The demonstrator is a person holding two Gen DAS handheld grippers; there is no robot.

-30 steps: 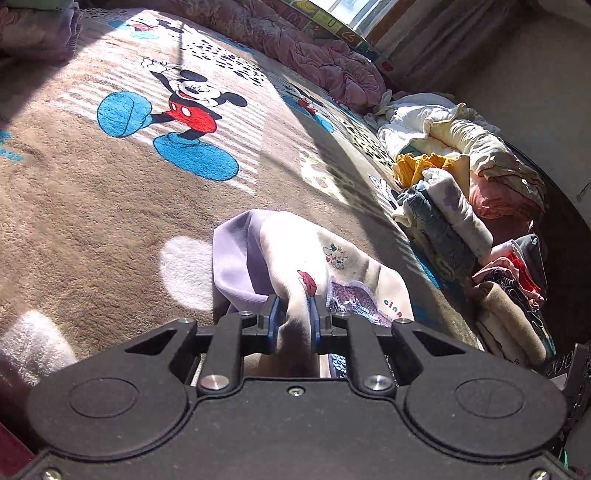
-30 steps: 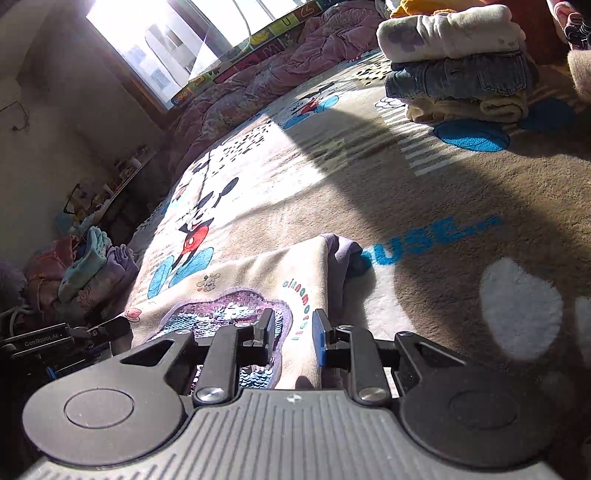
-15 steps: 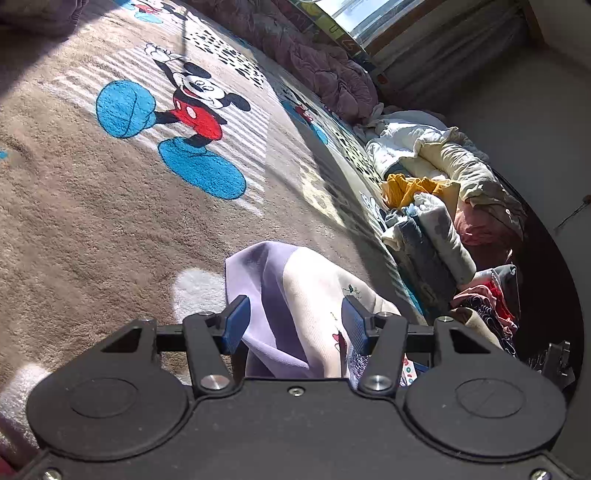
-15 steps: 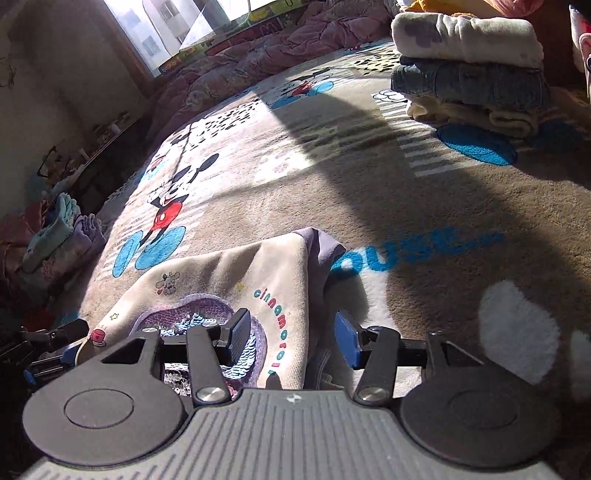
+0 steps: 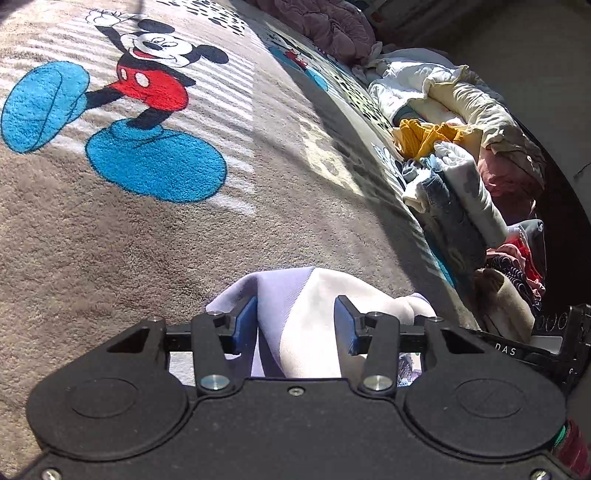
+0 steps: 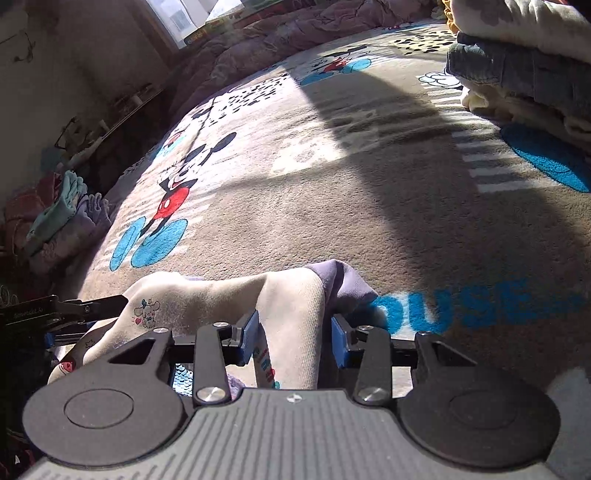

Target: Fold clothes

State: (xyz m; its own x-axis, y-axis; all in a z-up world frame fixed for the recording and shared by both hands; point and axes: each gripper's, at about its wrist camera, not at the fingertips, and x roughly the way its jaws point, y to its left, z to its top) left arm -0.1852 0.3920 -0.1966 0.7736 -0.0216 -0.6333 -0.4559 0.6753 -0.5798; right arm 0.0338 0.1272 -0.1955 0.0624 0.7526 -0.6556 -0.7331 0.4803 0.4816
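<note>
A cream garment (image 5: 317, 302) with lavender trim and small cartoon prints lies on the Mickey Mouse blanket (image 5: 110, 240). My left gripper (image 5: 295, 325) straddles a raised fold at the garment's far edge. Its jaws are closing with the cloth between them, and the blue pads stand well apart. In the right wrist view the same garment (image 6: 221, 299) rises in a ridge between the jaws of my right gripper (image 6: 295, 332). These jaws are closing too, with a gap beside the right pad. Each gripper shows at the edge of the other's view.
A folded stack (image 5: 461, 199) with denim and white pieces sits on the blanket's right side, also the folded stack (image 6: 517, 62). Behind it lies a heap of unfolded clothes (image 5: 461, 96). A pink quilt (image 5: 325, 26) lies at the far end. More clothes (image 6: 62, 218) are piled beside the bed.
Both grippers let go of the garment, opened wide and slid forward to its far edge. Their jaws are now narrower than half a second ago, around a raised fold.
</note>
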